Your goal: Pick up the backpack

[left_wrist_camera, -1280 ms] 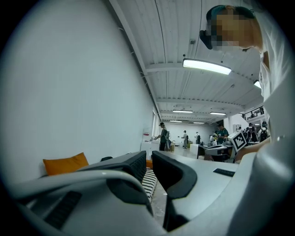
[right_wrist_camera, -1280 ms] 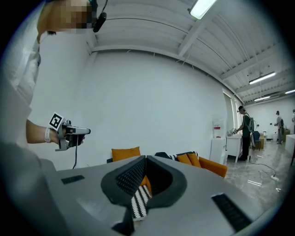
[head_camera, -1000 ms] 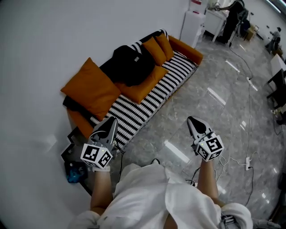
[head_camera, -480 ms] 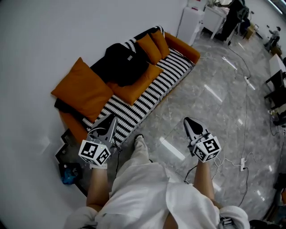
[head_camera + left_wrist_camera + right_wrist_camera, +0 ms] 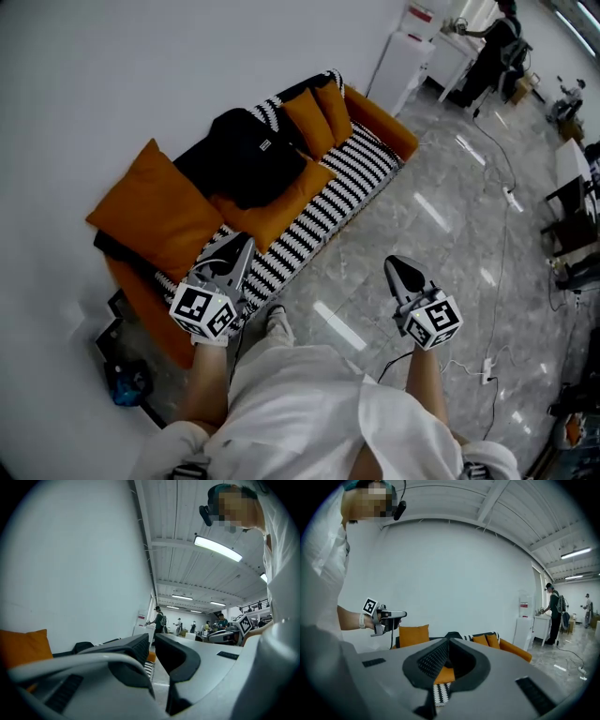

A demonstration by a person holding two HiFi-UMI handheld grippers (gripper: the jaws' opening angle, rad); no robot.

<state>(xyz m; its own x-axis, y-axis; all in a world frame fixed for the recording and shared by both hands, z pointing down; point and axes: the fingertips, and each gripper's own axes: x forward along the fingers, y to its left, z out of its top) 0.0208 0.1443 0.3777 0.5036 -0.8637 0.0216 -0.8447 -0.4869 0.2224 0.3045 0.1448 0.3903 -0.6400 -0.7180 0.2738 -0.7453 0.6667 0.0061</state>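
Black fabric backpack (image 5: 246, 155): small white label, unreadable; on striped black-and-white sofa (image 5: 352, 169). Left gripper (image 5: 241, 246), right gripper (image 5: 398, 266): jaws closed, empty. Polished grey floor (image 5: 422, 216) open along sofa front.

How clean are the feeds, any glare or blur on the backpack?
Head view: backpack sharp but dark with little detail; light streaks glare on the floor. Left gripper view: fisheye-bent, ceiling lamp blown out. Right gripper view: dark corners, evenly lit.
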